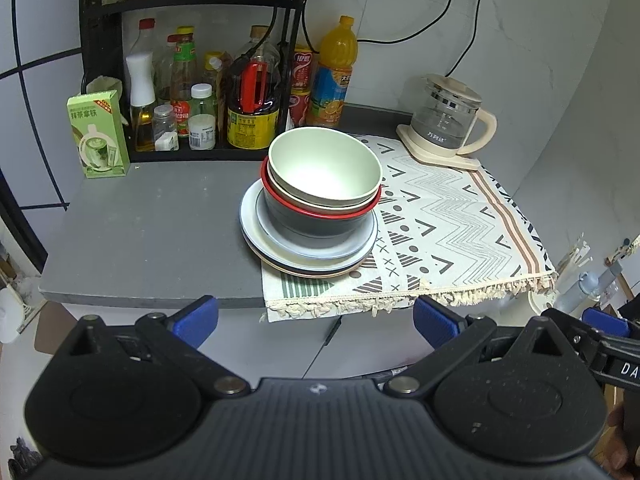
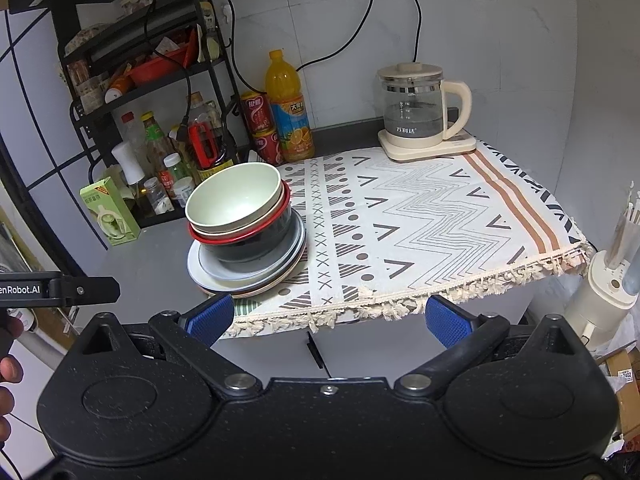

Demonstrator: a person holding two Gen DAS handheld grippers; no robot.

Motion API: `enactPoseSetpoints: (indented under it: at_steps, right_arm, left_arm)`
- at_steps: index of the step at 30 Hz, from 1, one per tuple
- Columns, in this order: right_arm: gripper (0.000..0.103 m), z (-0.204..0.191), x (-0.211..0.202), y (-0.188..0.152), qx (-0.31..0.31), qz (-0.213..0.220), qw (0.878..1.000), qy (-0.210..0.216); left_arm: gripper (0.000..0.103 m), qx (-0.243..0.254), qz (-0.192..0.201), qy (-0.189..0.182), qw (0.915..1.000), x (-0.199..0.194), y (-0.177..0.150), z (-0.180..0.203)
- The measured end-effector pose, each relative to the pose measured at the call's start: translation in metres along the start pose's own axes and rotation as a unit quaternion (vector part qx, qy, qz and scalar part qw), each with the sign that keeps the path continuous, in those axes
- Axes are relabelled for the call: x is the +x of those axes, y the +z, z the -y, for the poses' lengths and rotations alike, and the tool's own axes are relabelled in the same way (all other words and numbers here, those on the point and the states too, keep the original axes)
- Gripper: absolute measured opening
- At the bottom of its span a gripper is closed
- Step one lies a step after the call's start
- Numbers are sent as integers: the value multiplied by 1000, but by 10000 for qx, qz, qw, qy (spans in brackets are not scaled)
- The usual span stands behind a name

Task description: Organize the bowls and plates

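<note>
Cream bowl (image 1: 324,172) nested in red-rimmed bowl (image 1: 320,216) atop plate stack (image 1: 308,254) at patterned cloth (image 1: 460,216) edge on worktop (image 1: 152,232); stacking apparently complete; left hand-held gripper (image 1: 316,318) and right hand-held gripper (image 2: 328,318) both released, empty, clear of stack.

A pale green bowl (image 1: 324,168) nests in a red-rimmed dark bowl (image 1: 320,216) on light blue plates (image 1: 308,248); the cloth (image 1: 460,224) is cream with black zigzags, triangles and brown stripes; the counter (image 1: 152,232) is grey
</note>
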State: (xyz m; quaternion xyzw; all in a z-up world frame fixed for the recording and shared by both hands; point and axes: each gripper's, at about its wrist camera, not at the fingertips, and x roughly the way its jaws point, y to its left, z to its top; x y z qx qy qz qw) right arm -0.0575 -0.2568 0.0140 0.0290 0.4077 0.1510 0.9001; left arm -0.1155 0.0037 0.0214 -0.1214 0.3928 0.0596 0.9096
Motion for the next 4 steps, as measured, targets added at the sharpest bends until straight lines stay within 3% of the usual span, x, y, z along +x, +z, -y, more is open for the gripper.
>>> enactPoseSetpoints:
  at_steps: [4]
  right_arm:
    - [103, 0, 9, 6, -9, -25, 10000, 2]
  left_arm:
    - [103, -1, -13, -9, 10000, 6, 5, -1]
